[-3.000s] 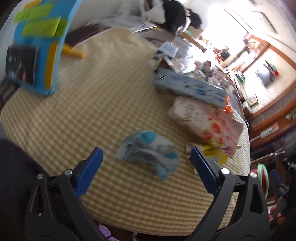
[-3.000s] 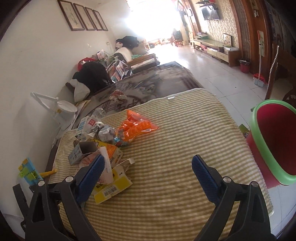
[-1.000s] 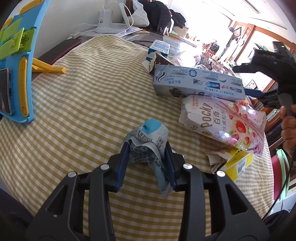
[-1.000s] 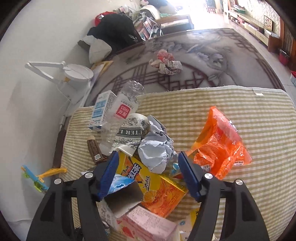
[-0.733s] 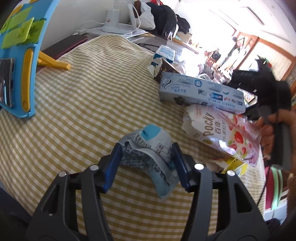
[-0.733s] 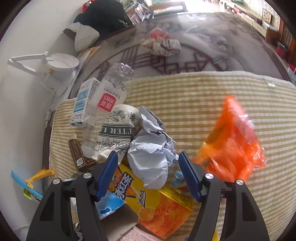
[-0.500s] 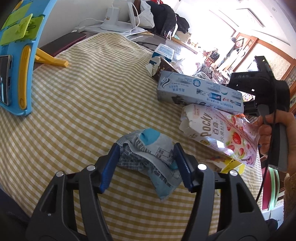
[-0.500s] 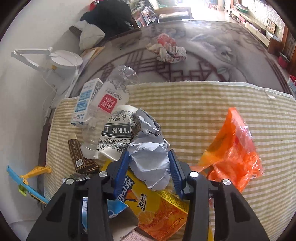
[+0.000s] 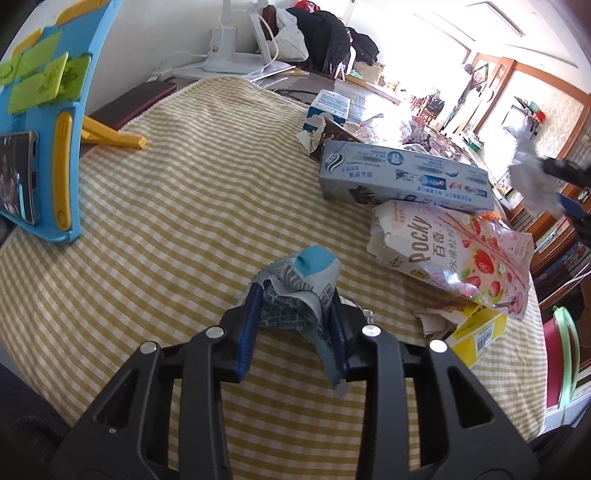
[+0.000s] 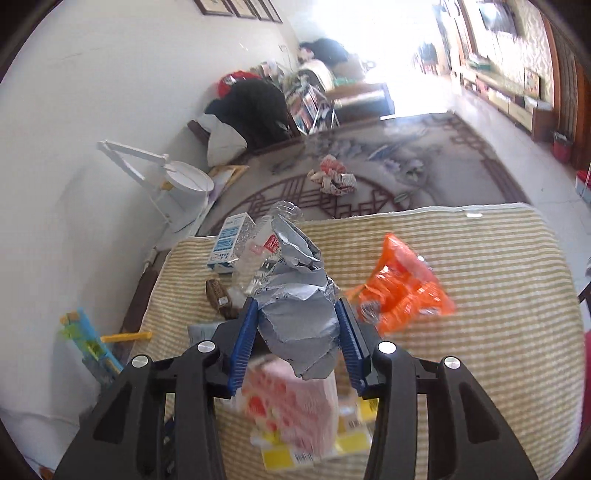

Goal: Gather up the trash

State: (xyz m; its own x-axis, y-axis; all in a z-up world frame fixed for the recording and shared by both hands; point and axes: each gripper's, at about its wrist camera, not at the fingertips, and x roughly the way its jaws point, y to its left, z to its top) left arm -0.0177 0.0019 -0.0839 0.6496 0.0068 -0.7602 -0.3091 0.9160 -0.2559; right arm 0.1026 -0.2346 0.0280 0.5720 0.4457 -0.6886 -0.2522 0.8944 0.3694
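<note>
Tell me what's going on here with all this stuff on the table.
A person is clearing trash off a checked tablecloth with a hand-held gripper in each hand. The left hand-held gripper is shut on a crumpled blue and white wrapper; the right hand-held gripper is shut on a crumpled silver wrapper. A Pocky box, toothpaste box and orange bag still lie there.

woven checked cloth (image 9: pixel 177 206); glossy foil wrapper (image 10: pixel 295 317); crinkled printed packet (image 9: pixel 295 295).

White plaster wall (image 10: pixel 110 92), framed pictures (image 10: pixel 236 7) high on it, glare from the room's bright far end, pale tiled floor (image 10: pixel 517 155), dark patterned rug (image 10: pixel 424 162), white desk lamp (image 10: pixel 173 177), yellow-checked cloth over the tabletop (image 9: pixel 177 206), wood-trimmed wall (image 9: pixel 546 96)
</note>
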